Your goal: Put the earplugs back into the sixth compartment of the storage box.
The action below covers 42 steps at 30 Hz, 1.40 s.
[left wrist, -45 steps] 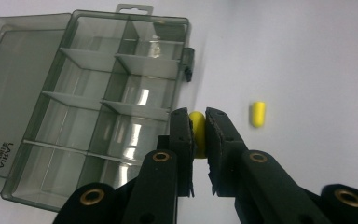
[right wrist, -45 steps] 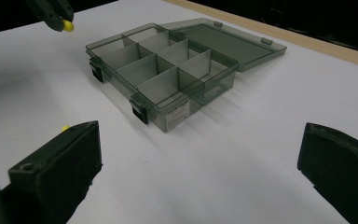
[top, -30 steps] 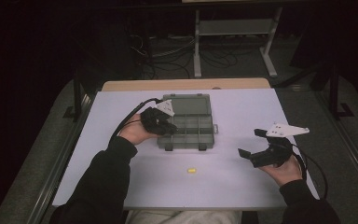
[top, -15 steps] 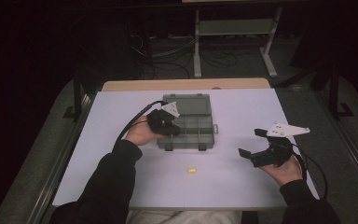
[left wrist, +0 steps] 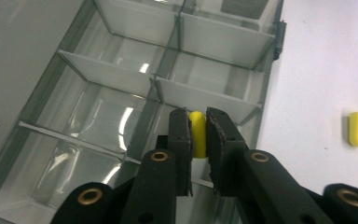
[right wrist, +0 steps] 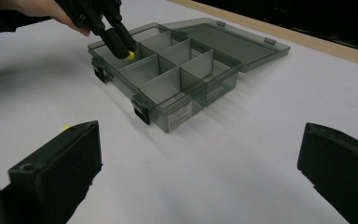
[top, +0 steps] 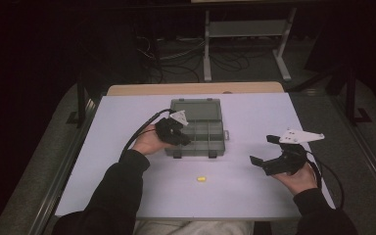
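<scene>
Left gripper view shows the left gripper (left wrist: 198,128), jaws just easing yet pinching the small yellow foam earplug (left wrist: 196,132) upright (long axis along them), directly above the clear grey plastic compartment box (left wrist: 121,79).

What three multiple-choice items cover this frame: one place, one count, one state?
1. Where is the left gripper?
A. over the organiser box
B. over the bare table by the right gripper
C. off the table's edge

2. How many yellow earplugs are seen?
A. one
B. two
C. four

3. How does the box lid stand?
A. shut and latched
B. open, lying flat behind the box
C. taken off and set aside

Key: 1 A, its jaws hang over a compartment at the near left corner of the organiser box. 2 B, the held earplug sits between the left gripper's jaws and the loose earplug lies on the table. 3 B, the box lid lies flat behind the compartments, hinged on.
</scene>
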Tool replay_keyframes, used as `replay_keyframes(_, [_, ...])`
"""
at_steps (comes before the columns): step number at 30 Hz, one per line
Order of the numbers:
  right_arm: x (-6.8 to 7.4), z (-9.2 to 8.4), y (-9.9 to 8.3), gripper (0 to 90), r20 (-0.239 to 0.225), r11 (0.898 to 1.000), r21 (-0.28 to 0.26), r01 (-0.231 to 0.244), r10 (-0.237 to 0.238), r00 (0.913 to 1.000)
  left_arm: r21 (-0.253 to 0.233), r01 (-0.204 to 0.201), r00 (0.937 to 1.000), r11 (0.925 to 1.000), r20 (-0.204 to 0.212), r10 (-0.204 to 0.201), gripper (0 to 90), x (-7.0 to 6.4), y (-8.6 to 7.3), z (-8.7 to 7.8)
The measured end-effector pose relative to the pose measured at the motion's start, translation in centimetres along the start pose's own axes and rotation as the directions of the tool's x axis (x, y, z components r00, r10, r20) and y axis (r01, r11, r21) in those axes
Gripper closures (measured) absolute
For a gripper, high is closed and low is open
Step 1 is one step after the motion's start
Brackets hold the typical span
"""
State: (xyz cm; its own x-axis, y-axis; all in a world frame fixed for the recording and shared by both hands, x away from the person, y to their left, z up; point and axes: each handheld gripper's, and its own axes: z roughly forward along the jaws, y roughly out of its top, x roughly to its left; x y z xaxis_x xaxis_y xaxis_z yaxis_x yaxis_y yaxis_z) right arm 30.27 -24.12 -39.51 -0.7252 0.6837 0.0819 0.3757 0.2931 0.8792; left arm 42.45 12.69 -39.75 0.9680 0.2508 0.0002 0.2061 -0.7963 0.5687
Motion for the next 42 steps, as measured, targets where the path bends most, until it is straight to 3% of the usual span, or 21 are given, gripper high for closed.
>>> replay_keyframes(9, [0.0,0.0,0.0,0.0,0.001,1.0,-0.001,0.0,0.0,1.0,-0.011,-0.01,0.9998,0.9999,-0.015,0.01,65.7,-1.0,0.3,-1.0])
replay_keyframes(16, [0.0,0.0,0.0,0.0,0.0,1.0,0.001,0.001,-0.001,1.0,-0.052,-0.017,0.9995,0.9985,-0.026,0.016,60.5,-2.1,0.7,-2.7])
replay_keyframes(21, [0.0,0.0,0.0,0.0,0.001,1.0,0.002,0.001,-0.001,1.0,-0.108,-0.008,0.9999,0.9941,0.008,0.009,49.2,-3.0,0.7,-3.6])
replay_keyframes(23, [0.1,0.0,0.0,0.0,0.002,1.0,0.001,0.003,-0.003,1.0,-0.111,-0.015,0.9999,0.9937,0.001,0.015,41.8,-3.4,0.9,-3.8])
replay_keyframes(31, [0.1,0.0,0.0,0.0,0.003,1.0,0.003,0.001,-0.001,1.0,-0.098,-0.048,0.9983,0.994,0.029,0.051,34.2,-5.1,1.5,-4.1])
replay_keyframes(42, [0.1,0.0,0.0,0.0,0.004,1.0,0.001,0.004,-0.004,1.0,-0.082,-0.105,0.993,0.9911,0.045,0.109,21.9,-8.0,2.0,-3.2])
